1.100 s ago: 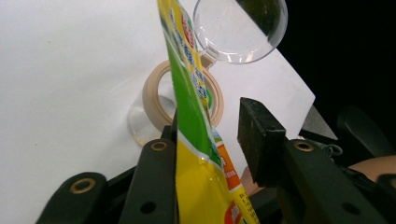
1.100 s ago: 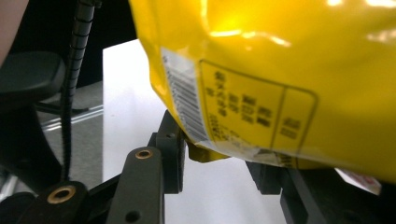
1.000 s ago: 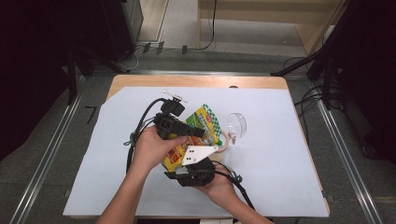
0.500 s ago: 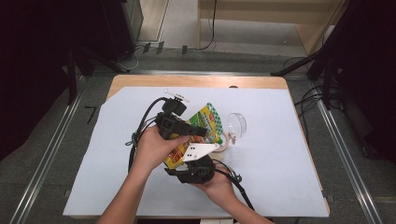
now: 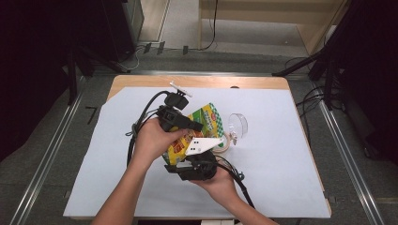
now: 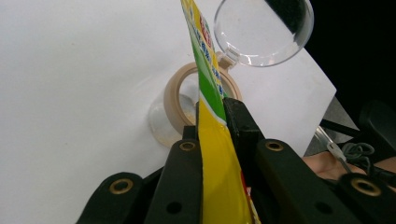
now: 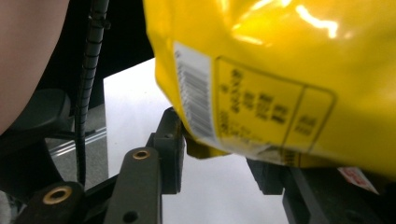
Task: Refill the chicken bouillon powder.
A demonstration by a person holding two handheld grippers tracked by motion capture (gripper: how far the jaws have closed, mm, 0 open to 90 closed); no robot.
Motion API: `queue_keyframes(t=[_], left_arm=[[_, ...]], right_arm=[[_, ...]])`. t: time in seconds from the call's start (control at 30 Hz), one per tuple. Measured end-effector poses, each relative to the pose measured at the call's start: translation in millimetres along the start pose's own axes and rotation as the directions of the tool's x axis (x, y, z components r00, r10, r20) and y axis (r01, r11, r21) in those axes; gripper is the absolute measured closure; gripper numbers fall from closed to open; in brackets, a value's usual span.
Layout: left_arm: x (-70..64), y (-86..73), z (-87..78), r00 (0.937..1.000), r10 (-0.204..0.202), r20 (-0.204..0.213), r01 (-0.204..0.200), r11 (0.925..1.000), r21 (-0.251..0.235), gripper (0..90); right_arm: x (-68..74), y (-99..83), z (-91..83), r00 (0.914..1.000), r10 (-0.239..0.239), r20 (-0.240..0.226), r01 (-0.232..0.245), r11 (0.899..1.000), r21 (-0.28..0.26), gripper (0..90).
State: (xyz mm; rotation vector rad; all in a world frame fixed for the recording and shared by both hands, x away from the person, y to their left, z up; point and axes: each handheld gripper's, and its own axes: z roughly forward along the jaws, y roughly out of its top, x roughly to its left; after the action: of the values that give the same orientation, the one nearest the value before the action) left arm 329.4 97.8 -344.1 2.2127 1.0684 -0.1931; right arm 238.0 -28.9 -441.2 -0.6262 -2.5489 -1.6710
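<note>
yellow-green snack bag (image 5: 197, 129) held up off the white sheet (image 5: 281, 178), mid-table, between both grippers. left gripper (image 6: 212, 119) clamped tight on the bag's thin edge, jaws pressed flat against both faces, bag standing edge-on between them in the left gripper view. right gripper (image 7: 219, 151) at the bag's bottom corner near the barcode: jaws set apart on either side of the seam, corner sitting in the gap, not visibly pinched. probably a two-point hold in the making, one end fixed by the left so the right can bite the opposite end, likely for pulling open or repositioning; only a guess from the pose. left hand (image 5: 152, 140) wrapped over its gripper from above, right hand (image 5: 220, 183) cupping its own from below. tape roll (image 6: 180, 100) flat on the sheet right under the bag, clear round lid (image 6: 261, 30) just beyond it, standing on edge in the high view. both close under the bag, so lowering risks a knock. plenty of bare sheet to the left and to the near right; far wooden table edge (image 5: 197, 82) well apart. cables trailing near the wrists, could snag on a wide swing.
</note>
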Motion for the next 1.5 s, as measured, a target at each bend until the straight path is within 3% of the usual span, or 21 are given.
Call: queue_keyframes(t=[0.2, 0.67, 0.8, 0.87, 1.03, 1.13, 1.23, 1.5], left_arm=[[2.7, -1.0, 1.1, 0.9996, -0.009, 0.026, 0.010, 0.9999, -0.011, 86.3], [-5.9, -11.0, -7.6, 0.9989, 0.016, 0.043, -0.014, 0.9980, -0.062, 77.7], [-8.4, -12.5, -8.3, 0.9994, 0.022, 0.027, -0.021, 0.9978, -0.064, 74.7], [-10.0, -13.2, -8.6, 0.9990, 0.044, 0.013, -0.043, 0.9966, -0.070, 72.0], [-11.9, -13.9, -13.1, 0.9985, 0.040, 0.038, -0.036, 0.9945, -0.099, 65.3], [-14.2, -14.1, -13.5, 0.9987, 0.052, -0.001, -0.052, 0.9936, -0.100, 70.0], [-17.8, -14.5, -12.8, 0.9945, 0.085, -0.061, -0.091, 0.9910, -0.098, 78.1], [-20.7, -14.8, -12.5, 0.9933, 0.096, -0.064, -0.101, 0.9918, -0.078, 85.5]], right_arm=[[5.7, -0.6, -0.7, 0.9934, -0.099, 0.057, 0.098, 0.995, 0.024, 62.0], [6.7, -3.0, 0.6, 0.9974, -0.062, 0.038, 0.062, 0.998, 0.001, 66.1], [6.1, -2.6, 0.2, 0.9978, -0.058, 0.034, 0.058, 0.998, -0.006, 66.3], [6.1, -2.3, -0.4, 0.9986, -0.046, 0.027, 0.047, 0.999, -0.010, 66.4], [2.9, -1.0, -3.1, 0.9998, -0.014, 0.013, 0.014, 1.000, -0.027, 66.7], [2.0, -1.0, -3.0, 0.9999, -0.008, 0.012, 0.008, 1.000, -0.030, 66.9], [2.9, -1.4, -1.5, 0.9999, -0.013, 0.007, 0.014, 1.000, -0.026, 66.9], [7.2, -3.4, 1.5, 0.9988, -0.043, 0.022, 0.043, 0.999, -0.015, 65.8]])
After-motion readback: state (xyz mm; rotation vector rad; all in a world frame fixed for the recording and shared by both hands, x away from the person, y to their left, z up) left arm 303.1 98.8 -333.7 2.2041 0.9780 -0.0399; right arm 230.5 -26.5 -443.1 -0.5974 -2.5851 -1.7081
